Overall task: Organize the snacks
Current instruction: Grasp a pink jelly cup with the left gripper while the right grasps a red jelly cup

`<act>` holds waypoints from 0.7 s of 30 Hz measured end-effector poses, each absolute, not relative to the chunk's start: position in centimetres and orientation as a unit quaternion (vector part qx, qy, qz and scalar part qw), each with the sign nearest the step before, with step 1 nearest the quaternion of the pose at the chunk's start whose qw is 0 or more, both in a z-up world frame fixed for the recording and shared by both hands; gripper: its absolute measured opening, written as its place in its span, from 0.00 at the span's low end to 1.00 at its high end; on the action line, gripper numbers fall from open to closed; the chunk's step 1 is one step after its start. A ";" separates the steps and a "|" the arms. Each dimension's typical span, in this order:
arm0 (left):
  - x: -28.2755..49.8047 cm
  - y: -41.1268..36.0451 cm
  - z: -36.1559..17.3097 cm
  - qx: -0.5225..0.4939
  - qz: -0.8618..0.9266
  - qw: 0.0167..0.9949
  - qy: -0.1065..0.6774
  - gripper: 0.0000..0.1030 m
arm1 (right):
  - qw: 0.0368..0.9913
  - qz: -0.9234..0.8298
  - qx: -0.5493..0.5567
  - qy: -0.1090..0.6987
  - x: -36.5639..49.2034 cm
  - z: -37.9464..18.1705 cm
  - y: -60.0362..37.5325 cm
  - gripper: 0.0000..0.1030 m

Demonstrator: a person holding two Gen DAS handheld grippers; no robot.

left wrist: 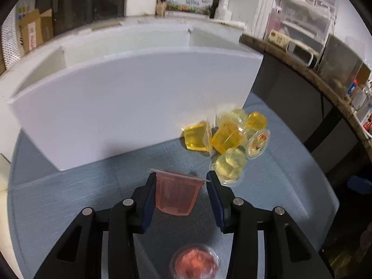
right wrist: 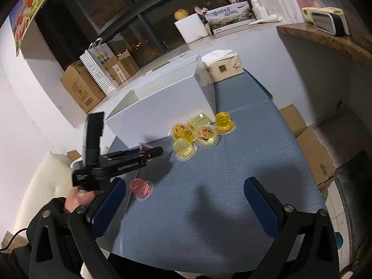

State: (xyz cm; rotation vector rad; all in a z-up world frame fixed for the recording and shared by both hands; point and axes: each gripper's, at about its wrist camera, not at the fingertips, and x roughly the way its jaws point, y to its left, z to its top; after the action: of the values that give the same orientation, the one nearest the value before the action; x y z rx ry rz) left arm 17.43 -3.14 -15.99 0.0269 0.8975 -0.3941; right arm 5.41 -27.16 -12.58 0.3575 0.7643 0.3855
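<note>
A pink jelly cup [left wrist: 176,195] lies between the pads of my left gripper [left wrist: 181,179], its rim touching both pads; the gripper is shut on it, just in front of the white box [left wrist: 130,107]. In the right wrist view the left gripper [right wrist: 153,152] shows side-on with the pink cup [right wrist: 145,147] at its tip. A second pink cup [left wrist: 195,262] [right wrist: 141,188] sits upright on the blue table below it. Several yellow jelly cups [left wrist: 232,137] [right wrist: 200,132] are clustered by the box's right corner. My right gripper [right wrist: 183,183] is open over bare tabletop, holding nothing.
The white box [right wrist: 162,107] is open-topped with dividers inside. A tissue pack [right wrist: 223,66] sits behind it. The blue table [right wrist: 232,162] drops off at right, where cardboard boxes [right wrist: 311,148] stand on the floor. A person's hand [right wrist: 76,198] holds the left gripper.
</note>
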 end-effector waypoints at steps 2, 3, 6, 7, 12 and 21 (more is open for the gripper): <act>15.9 -2.1 -14.7 -0.001 -0.186 0.891 0.414 0.45 | 0.894 0.194 0.155 0.374 5.6 -12.7 -26.1 1.00; 15.0 -1.4 -13.9 -0.007 -0.183 0.896 0.405 0.45 | 0.893 0.197 0.144 0.377 5.7 -12.8 -25.4 1.00; 12.6 0.9 -12.0 -0.024 -0.173 0.906 0.386 0.45 | 0.888 0.212 0.117 0.391 6.3 -13.5 -23.2 1.00; 11.6 1.7 -11.3 -0.030 -0.166 0.910 0.378 0.45 | 0.886 0.217 0.107 0.395 6.6 -13.7 -22.4 1.00; 7.5 5.0 -9.5 -0.046 -0.143 0.921 0.359 0.45 | 0.879 0.247 0.027 0.406 8.3 -15.3 -16.5 1.00; 2.8 8.0 -8.9 -0.058 -0.133 0.924 0.352 0.45 | 0.876 0.253 -0.058 0.406 11.1 -18.3 -10.3 0.99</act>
State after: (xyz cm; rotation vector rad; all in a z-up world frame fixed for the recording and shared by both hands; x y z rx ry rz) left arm 2.82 8.04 -8.88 -0.1199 0.7233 -0.2725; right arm 11.06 -10.32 -18.32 -0.1212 0.8469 0.5286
